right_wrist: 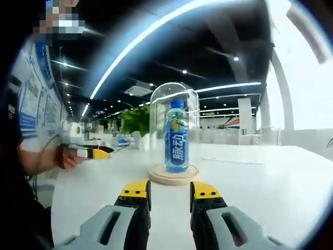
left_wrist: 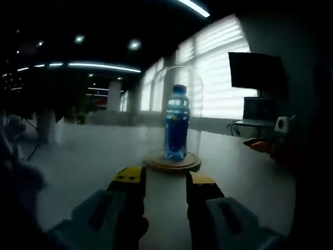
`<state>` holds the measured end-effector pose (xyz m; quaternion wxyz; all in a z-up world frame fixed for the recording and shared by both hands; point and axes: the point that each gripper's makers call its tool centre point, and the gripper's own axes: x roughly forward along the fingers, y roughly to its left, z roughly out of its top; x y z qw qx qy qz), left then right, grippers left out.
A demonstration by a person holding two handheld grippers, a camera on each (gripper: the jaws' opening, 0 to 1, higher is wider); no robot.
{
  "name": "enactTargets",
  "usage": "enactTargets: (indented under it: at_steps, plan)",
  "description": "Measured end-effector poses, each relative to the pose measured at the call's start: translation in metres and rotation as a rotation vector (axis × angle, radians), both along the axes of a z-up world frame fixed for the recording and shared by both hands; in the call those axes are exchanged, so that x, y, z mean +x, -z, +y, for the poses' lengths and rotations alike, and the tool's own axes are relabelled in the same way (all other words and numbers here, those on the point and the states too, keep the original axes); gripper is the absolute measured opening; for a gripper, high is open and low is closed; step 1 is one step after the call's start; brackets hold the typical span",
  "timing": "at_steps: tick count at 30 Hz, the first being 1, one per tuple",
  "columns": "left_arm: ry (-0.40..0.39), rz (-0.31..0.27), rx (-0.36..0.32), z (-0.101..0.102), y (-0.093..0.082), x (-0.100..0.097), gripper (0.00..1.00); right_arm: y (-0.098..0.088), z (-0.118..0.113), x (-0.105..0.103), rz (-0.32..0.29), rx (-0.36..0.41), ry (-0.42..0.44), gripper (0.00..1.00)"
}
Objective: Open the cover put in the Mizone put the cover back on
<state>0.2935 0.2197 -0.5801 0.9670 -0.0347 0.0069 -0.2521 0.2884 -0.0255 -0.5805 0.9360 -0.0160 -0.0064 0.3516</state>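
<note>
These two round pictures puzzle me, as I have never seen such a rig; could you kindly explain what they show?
A person holds a two-jaw tool in each hand, each carrying a fisheye camera looking along its jaws. The left gripper and the right gripper, both yellow-tipped, are open and hold nothing. On the white table a blue Mizone drink bottle stands on a round wooden base under a clear glass dome cover. In the right gripper view the left gripper appears at the left, in the person's hand.

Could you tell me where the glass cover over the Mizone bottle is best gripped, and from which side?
I would grip the glass cover near its rounded top, coming down from above with the right hand-held gripper. It stands upright on the wooden base, with smooth straight walls, no knob I can see, and the bottle inside, so a straight lift seems safest.
</note>
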Motion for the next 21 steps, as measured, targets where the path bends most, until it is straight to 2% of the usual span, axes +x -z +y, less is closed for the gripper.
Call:
enactTargets:
  at_steps: [2,7,10,15,21]
  plan:
    - [0.009,0.006,0.014,-0.002,0.004,-0.001,0.23,0.003,0.002,0.000,-0.001,-0.017,-0.005,0.21]
    - [0.007,-0.016,0.020,0.000,-0.001,-0.001,0.22,0.000,0.002,-0.003,-0.009,-0.022,-0.005,0.21]
    - [0.016,-0.030,-0.004,0.003,-0.001,-0.003,0.22,0.009,0.000,0.000,0.014,-0.024,0.008,0.21]
    - [0.047,-0.057,-0.042,-0.001,-0.009,-0.006,0.22,0.011,-0.002,-0.001,0.017,-0.035,0.021,0.21]
    - [0.037,-0.060,-0.039,0.003,-0.007,-0.004,0.22,0.014,0.005,-0.003,0.000,-0.086,0.005,0.21]
